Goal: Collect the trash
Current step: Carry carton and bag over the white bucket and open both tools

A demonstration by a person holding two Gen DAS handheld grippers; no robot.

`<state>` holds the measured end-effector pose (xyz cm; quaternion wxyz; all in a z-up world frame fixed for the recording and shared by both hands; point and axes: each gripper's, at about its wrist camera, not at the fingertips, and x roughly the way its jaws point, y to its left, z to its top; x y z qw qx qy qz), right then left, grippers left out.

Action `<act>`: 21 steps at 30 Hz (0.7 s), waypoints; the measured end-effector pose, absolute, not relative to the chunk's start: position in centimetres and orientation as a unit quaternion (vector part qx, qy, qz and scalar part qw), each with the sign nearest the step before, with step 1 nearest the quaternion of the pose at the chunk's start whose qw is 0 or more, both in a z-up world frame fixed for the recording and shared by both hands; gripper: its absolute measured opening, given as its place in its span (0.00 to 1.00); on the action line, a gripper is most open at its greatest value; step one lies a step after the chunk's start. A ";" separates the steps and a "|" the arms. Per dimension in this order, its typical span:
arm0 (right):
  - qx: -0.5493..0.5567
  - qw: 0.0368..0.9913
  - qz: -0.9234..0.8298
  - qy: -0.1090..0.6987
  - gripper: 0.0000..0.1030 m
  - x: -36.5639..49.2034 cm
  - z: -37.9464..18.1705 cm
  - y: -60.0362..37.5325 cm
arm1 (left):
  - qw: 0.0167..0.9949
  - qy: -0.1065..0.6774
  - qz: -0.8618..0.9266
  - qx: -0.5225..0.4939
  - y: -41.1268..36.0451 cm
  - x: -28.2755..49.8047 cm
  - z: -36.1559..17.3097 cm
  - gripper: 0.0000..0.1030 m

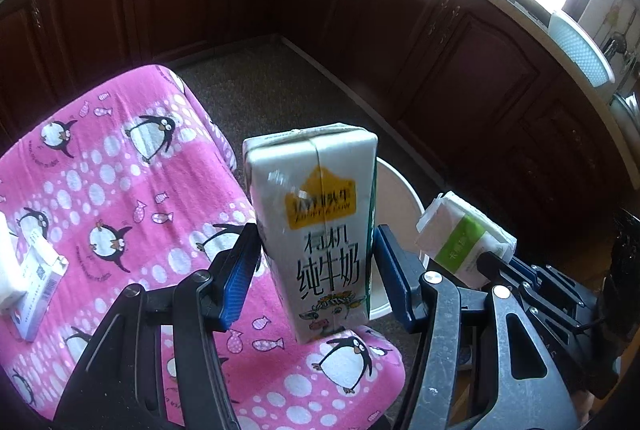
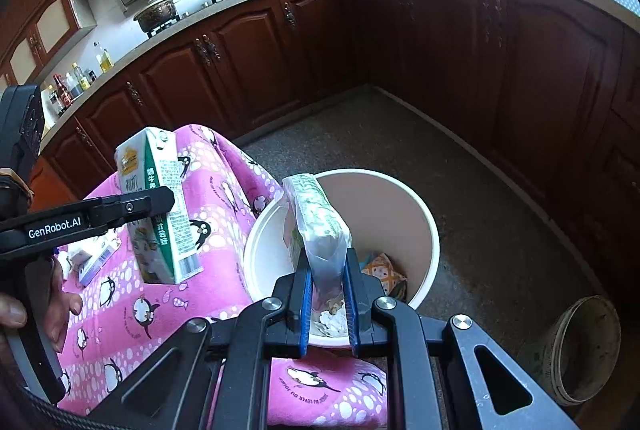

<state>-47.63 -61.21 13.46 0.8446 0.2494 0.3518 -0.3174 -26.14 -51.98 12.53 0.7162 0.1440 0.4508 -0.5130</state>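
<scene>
A white milk carton [image 1: 316, 222] with black characters and a yellow logo hangs upright between the blue pads of my left gripper [image 1: 316, 236], which is shut on its sides. It sits just above the pink penguin cloth [image 1: 120, 189]. My right gripper [image 2: 328, 258] is shut on a plastic-wrapped tissue pack [image 2: 318, 226] with green print, held over the near rim of the white bin [image 2: 434, 230]. The right wrist view shows the carton [image 2: 160, 213] in the left gripper [image 2: 160, 203] to the left of the bin. Inside the bin lie an orange patterned wrapper [image 2: 384, 270] and crumpled white paper [image 2: 332, 322].
A small white box [image 1: 40, 286] lies on the cloth at the left. A person's hand [image 2: 60, 310] holds the left tool. A worn round bucket [image 2: 584, 350] stands on the floor to the right. Dark wooden cabinets [image 2: 480, 69] line the back and right.
</scene>
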 end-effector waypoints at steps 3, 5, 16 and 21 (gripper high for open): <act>0.252 0.842 -0.319 0.354 0.13 -47.5 13.1 -61.4 | 0.714 0.455 -0.512 0.144 -52.3 -26.1 12.0 0.55; 0.255 0.840 -0.320 0.356 0.13 -47.5 12.8 -61.5 | 0.713 0.458 -0.512 0.143 -52.5 -26.1 11.7 0.54; 0.258 0.828 -0.328 0.375 0.13 -46.4 10.9 -62.1 | 0.706 0.470 -0.512 0.135 -54.0 -26.8 10.4 0.54; 0.252 0.821 -0.335 0.388 0.13 -45.4 10.0 -62.0 | 0.698 0.475 -0.519 0.132 -54.4 -27.1 10.0 0.54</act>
